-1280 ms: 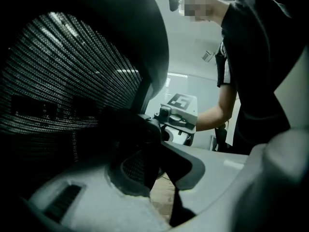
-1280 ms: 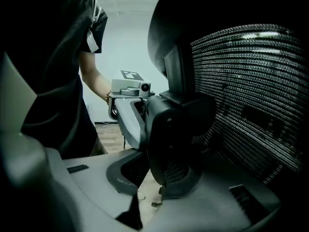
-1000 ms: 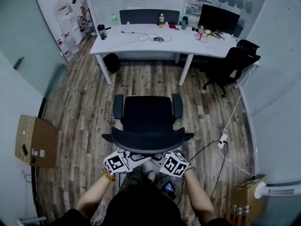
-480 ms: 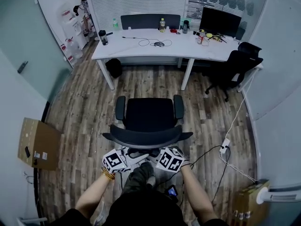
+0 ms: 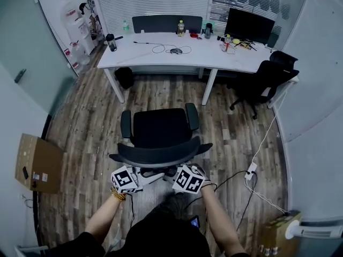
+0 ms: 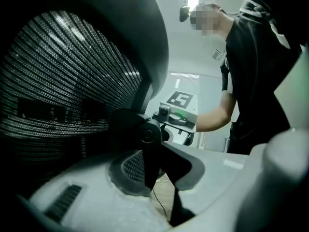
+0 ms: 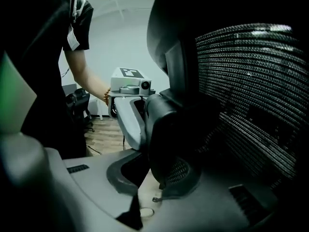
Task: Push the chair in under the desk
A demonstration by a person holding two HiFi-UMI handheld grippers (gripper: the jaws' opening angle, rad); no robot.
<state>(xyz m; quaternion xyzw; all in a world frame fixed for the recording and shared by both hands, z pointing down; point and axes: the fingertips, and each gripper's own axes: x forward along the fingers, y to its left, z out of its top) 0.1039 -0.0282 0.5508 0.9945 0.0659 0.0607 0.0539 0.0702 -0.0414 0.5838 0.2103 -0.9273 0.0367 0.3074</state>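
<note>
A black office chair (image 5: 160,128) stands on the wood floor, its seat facing the white desk (image 5: 153,56) a short way ahead. Its curved mesh backrest (image 5: 161,154) is nearest me. My left gripper (image 5: 143,173) and right gripper (image 5: 173,172) reach in side by side just below the backrest. In the left gripper view the black back bracket (image 6: 145,134) sits between the jaws of the left gripper (image 6: 159,197), which have just been closing on it. In the right gripper view the right gripper (image 7: 159,187) is shut on the black back support (image 7: 169,129).
A second black chair (image 5: 263,79) stands at the desk's right end, below a monitor (image 5: 248,22). A dark bin (image 5: 124,77) sits under the desk's left side. A cardboard box (image 5: 35,163) leans at the left wall. A cable and power strip (image 5: 249,173) lie on the floor at the right.
The chair has rolled toward the desk, with both grippers following behind its backrest. The person has stepped forward with it.
</note>
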